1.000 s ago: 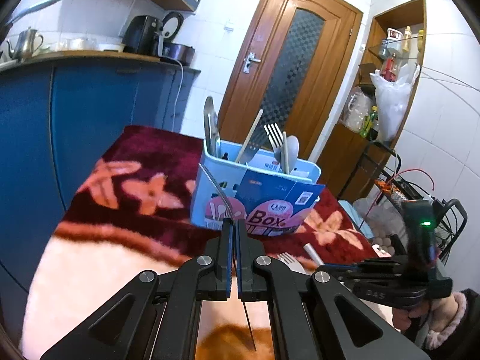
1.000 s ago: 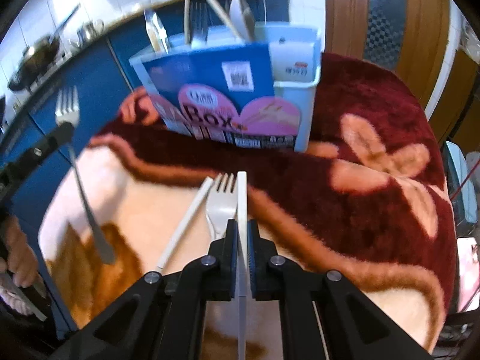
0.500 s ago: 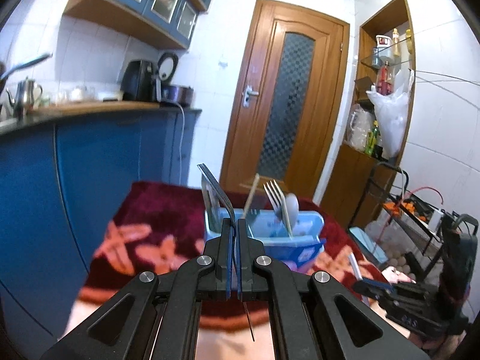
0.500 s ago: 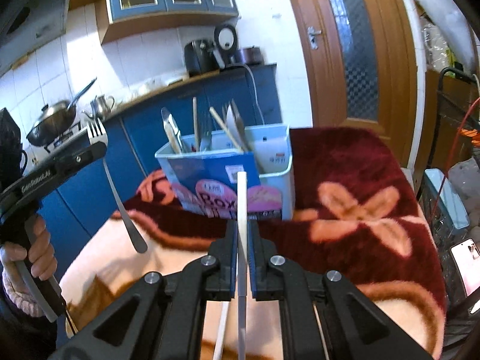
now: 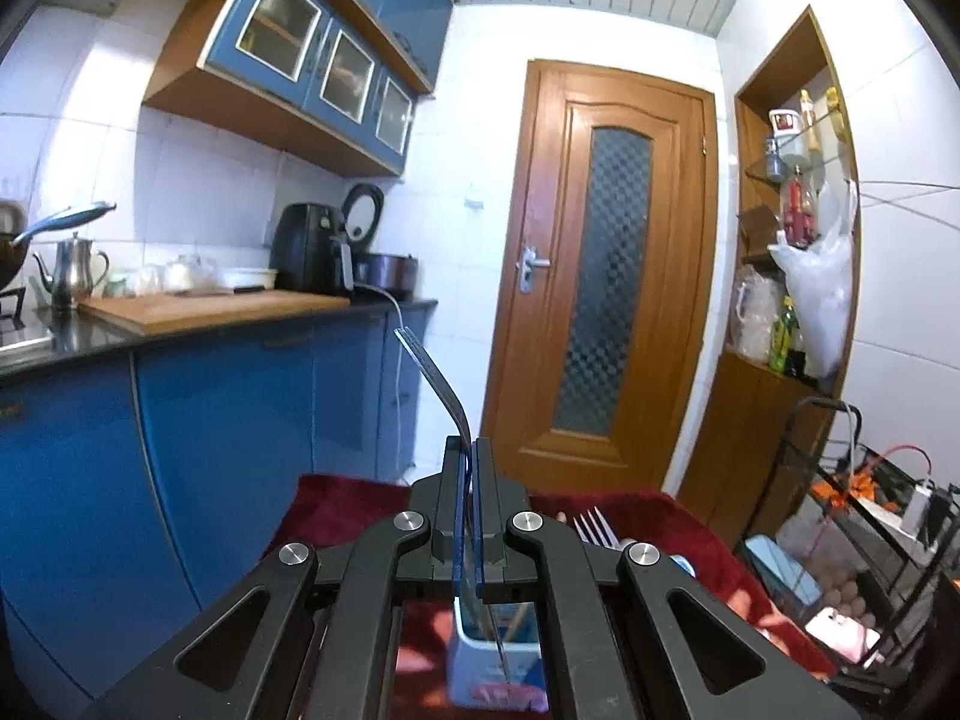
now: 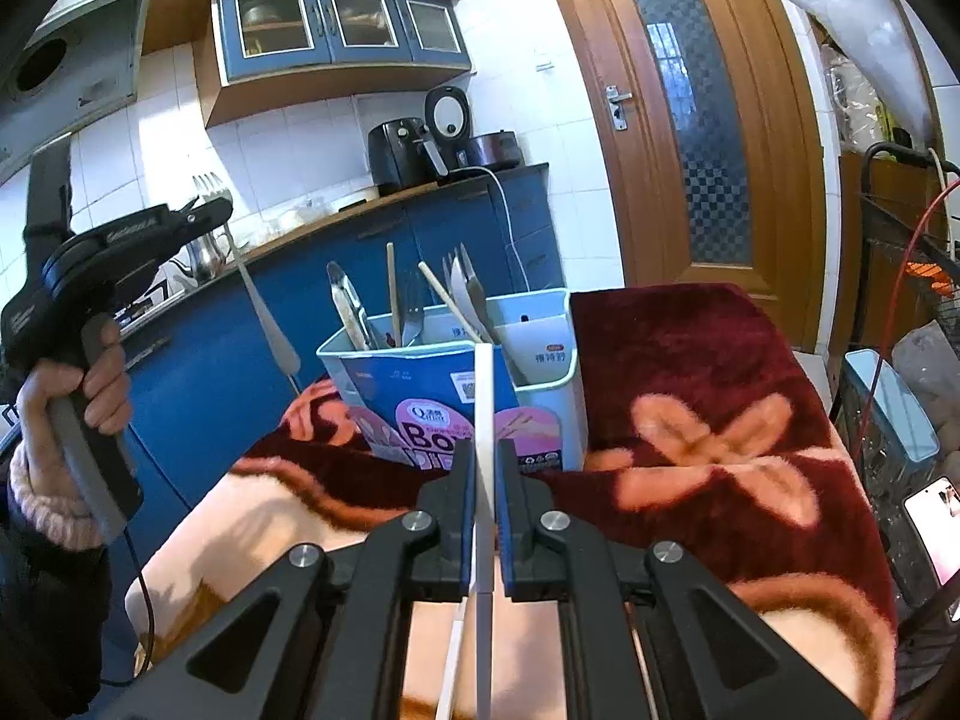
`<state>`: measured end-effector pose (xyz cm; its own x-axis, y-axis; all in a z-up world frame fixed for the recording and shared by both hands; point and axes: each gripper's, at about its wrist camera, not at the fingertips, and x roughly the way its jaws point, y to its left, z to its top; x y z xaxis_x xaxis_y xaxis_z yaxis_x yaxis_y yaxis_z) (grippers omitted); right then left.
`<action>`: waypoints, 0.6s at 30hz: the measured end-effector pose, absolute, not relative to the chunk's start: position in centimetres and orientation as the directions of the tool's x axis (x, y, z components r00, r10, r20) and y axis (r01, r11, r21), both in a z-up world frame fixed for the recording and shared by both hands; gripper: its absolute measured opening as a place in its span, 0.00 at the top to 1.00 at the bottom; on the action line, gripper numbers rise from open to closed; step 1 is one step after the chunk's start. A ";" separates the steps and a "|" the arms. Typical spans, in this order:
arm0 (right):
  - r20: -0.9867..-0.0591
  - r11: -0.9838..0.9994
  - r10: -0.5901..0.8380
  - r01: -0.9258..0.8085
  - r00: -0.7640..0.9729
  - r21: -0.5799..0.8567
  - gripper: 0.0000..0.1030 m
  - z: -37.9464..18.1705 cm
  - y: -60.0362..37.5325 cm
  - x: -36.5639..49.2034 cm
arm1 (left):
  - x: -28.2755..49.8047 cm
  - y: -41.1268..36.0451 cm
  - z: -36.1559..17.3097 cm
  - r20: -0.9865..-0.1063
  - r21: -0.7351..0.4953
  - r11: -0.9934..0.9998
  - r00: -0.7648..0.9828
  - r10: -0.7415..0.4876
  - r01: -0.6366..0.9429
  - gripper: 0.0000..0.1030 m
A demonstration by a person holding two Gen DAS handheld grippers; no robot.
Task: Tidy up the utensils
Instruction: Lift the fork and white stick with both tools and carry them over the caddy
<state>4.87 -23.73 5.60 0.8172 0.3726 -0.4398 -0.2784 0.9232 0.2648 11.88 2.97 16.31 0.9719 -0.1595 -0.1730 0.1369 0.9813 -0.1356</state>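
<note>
In the left wrist view the utensil box (image 5: 498, 660) is mostly hidden behind the left gripper (image 5: 470, 468); only a strip of its pale blue wall shows at the bottom centre, plus fork tines (image 5: 594, 531) poking up just right of the linkage. The lower end of the fork (image 5: 435, 378) that this gripper pinches is lost between the pads; its curved neck and head rise toward the centre of the frame, seen edge-on, so the tines are hard to make out. The jaws are pressed together on it.

From the right wrist view, the same left gripper (image 6: 219, 210) sits at the upper left, gripped by a hand (image 6: 78, 384) in a pink cuff, the fork (image 6: 252, 294) hanging handle-down above the table and left of the box, apart from it.

The right gripper (image 6: 486, 468), at the lower centre, pinches a white flat stick (image 6: 485, 408), nearly closed on it. What kind of utensil this is cannot be told; its lower end runs out of the frame. Its top overlaps the box's (image 6: 444, 396) front label. A second thin white stick (image 6: 451, 654) shows at the bottom, partly covered.

The box stands on a red floral blanket (image 6: 708, 396), holding tongs, chopsticks, forks and a spoon. Behind are blue cabinets (image 6: 336, 18) and a wooden door (image 6: 702, 120).
</note>
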 end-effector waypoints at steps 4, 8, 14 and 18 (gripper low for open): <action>-0.422 0.924 0.367 -0.275 0.829 0.265 0.92 5.9 -23.9 4.9 | 12.9 2.6 16.5 -0.153 -0.116 0.987 0.979 -0.132 0.115 0.99; -0.402 0.926 0.362 -0.273 0.841 0.262 0.92 6.3 -24.0 5.1 | 13.9 2.3 15.9 -0.140 -0.108 0.988 0.983 -0.121 0.106 0.99; -0.363 0.930 0.346 -0.264 0.865 0.258 0.92 7.8 -24.1 5.8 | 14.9 1.8 14.2 -0.148 -0.121 0.986 0.980 -0.130 0.113 0.99; -0.338 0.931 0.338 -0.260 0.878 0.255 0.92 8.6 -24.1 6.5 | 15.7 1.6 12.6 -0.166 -0.127 0.985 0.976 -0.141 0.120 0.99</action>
